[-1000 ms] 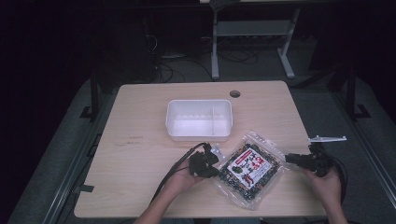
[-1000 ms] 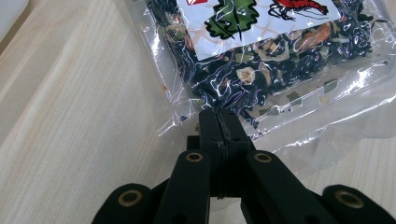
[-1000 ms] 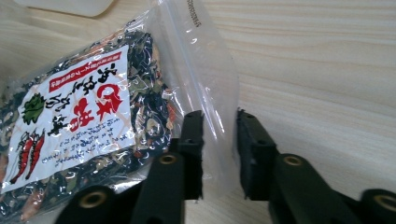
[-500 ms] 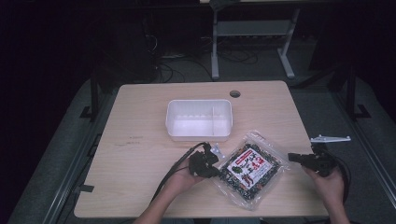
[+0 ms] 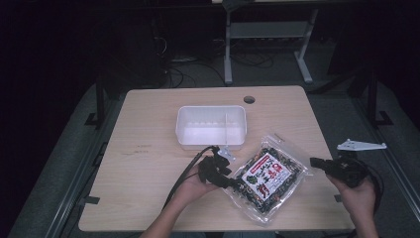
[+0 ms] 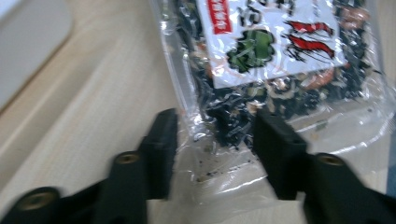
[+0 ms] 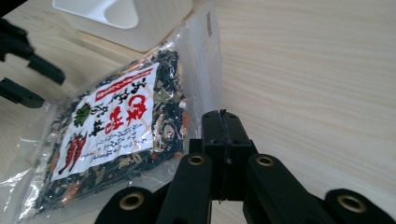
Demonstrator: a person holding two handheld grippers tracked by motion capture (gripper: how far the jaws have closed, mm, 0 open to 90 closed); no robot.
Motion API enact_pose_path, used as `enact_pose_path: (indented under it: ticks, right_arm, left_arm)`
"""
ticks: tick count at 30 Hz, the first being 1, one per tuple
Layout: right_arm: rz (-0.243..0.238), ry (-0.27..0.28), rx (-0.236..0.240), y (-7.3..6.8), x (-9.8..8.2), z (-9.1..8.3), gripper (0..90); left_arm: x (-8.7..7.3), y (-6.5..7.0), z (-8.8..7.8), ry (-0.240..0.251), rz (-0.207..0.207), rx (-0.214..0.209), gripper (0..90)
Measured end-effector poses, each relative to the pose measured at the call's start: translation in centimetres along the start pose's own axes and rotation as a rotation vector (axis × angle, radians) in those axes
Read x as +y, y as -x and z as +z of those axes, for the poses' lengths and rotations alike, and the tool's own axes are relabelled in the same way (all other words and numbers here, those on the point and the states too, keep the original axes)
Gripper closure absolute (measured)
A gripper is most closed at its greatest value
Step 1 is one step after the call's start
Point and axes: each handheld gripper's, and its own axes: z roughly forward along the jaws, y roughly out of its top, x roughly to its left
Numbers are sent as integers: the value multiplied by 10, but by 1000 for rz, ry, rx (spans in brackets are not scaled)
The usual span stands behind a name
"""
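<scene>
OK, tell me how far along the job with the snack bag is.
Done: nothing is packed; the white tub holds nothing.
In hand: the left gripper, jaws just opened, straddles the corner of the snack bag, which lies flat on the table. The right gripper is shut beside it, holding nothing.
Left: probably gripping the bag and moving it to the tub.

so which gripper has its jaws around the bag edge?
The left gripper: its jaws, which have just been opening, stand apart astride the clear edge of the seaweed bag. The right gripper is shut, off the bag's far side.
</scene>
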Motion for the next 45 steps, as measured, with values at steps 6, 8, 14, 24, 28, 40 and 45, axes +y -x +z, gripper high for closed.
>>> enact_pose_path:
  ticks: [6, 8, 14, 24, 28, 40, 45]
  right_arm:
    - [-65, 38, 15, -14, 11, -21, 895]
    - [-82, 56, 21, -19, 14, -28, 895]
    - [-130, 84, 19, -32, 22, -42, 895]
    - [-204, 141, 64, -57, 39, -54, 894]
    - [-193, 150, 81, -55, 41, -48, 895]
    - [-162, 187, 67, -48, 43, -37, 893]
    - [-137, 215, 89, -40, 38, -32, 824]
  left_arm:
    - [6, -8, 5, 11, -30, -57, 323]
    - [8, -9, 7, 13, -36, -81, 289]
    - [12, -17, 12, 32, -67, -139, 270]
    - [23, -23, 21, 54, -88, -244, 264]
    - [25, -21, 21, 70, -70, -255, 341]
    - [17, -14, 10, 104, 11, -214, 643]
    - [12, -12, 8, 131, 14, -213, 676]
